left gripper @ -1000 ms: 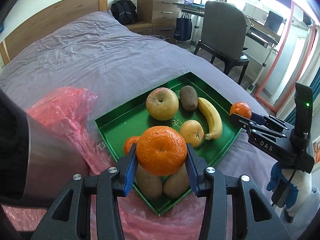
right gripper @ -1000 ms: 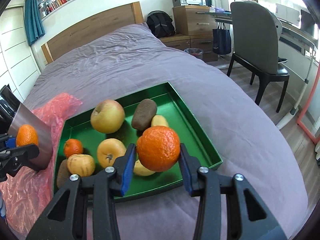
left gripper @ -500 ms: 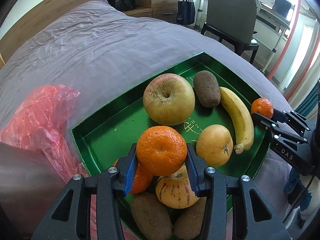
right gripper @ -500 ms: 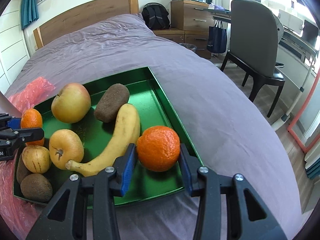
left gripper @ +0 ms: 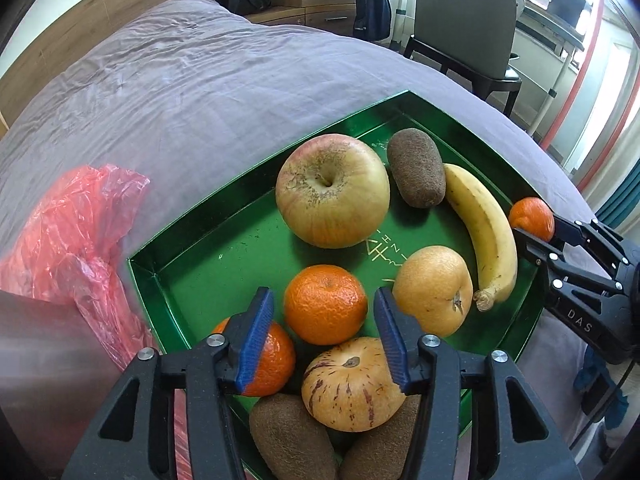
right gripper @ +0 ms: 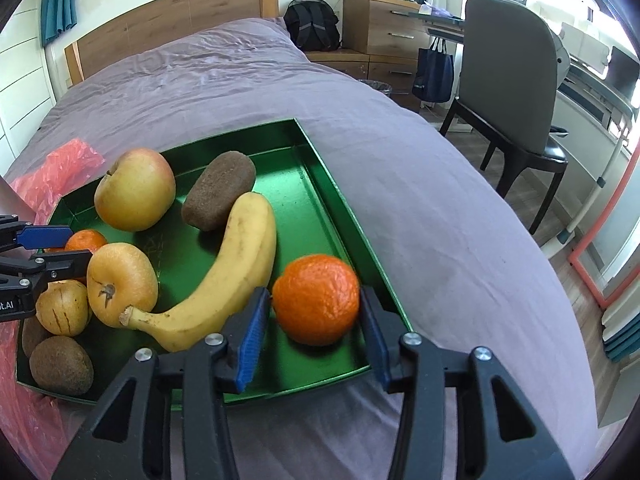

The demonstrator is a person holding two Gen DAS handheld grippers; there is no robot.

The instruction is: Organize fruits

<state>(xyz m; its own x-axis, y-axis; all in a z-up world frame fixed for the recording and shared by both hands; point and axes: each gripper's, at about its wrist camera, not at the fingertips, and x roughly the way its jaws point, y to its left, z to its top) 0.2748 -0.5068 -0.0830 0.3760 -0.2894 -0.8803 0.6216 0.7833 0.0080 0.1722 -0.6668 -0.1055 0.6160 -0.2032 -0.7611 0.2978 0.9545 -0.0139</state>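
Left gripper (left gripper: 324,340) stands over the near end of the green tray (left gripper: 248,184), jaws just opened, blue pads clear on both sides of a mandarin (left gripper: 325,304) that now sits on the tray floor; released, nothing gripped. Right gripper (right gripper: 312,332) likewise: jaws just opened, a second mandarin (right gripper: 316,299) resting in the tray's near right corner beside the banana (right gripper: 236,268), a sliver of daylight at each pad, so let go. Tray lies on a purple bedspread (left gripper: 180,92), pink plastic bag (left gripper: 68,232) at its left edge. Tray also carries an apple (left gripper: 332,190), a brown oblong fruit (left gripper: 416,172), a yellowish round fruit (left gripper: 434,290), a striped fruit (left gripper: 352,384), another mandarin (left gripper: 268,356) under the left finger, and kiwis (left gripper: 288,444) at the near rim. Judgement: both placements look done; step in hand is the withdrawal. Do it well by widening the jaws a little more, then lifting straight back along the fingers, no sideways sweep, since a pad brushing a round mandarin would set it rolling. Left side is tighter: fruit crowds close beneath the fingers, so go up before going back. Right mandarin sits near the rim; a nudge outward could tip it over onto the bed
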